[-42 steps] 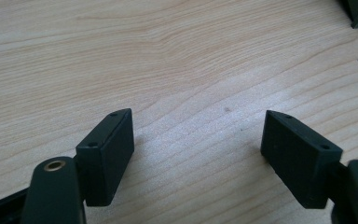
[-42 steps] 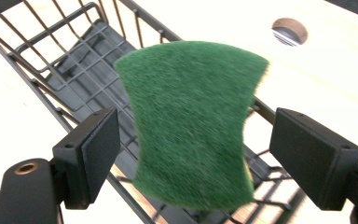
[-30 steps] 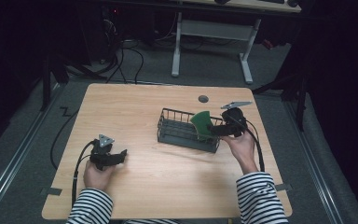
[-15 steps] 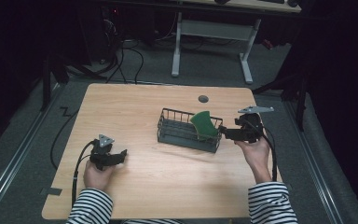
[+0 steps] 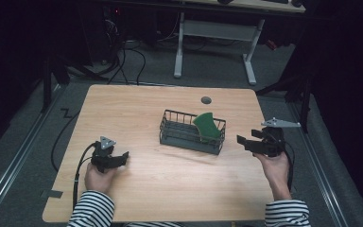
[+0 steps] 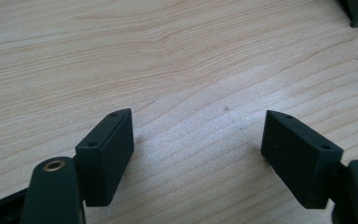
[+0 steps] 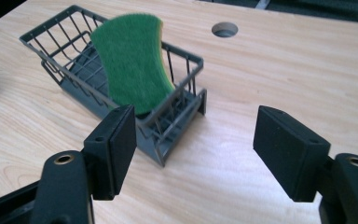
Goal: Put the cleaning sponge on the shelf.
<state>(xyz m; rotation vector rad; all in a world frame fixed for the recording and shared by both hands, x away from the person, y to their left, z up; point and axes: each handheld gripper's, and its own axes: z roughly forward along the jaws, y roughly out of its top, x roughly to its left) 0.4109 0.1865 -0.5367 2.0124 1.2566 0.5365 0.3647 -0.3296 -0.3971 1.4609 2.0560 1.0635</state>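
Right gripper [image 5: 261, 143], jaws spread and empty, sits just beside the basket [image 5: 170, 135]; sponge [image 5: 207, 126] leans at its near end.

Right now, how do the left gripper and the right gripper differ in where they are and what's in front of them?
The left gripper rests low on the table near its front left, while the right gripper is held at the right edge, just right of the wire basket. The left gripper faces bare wood; the right gripper faces the basket with the green sponge leaning in it. Both have their jaws open and hold nothing.
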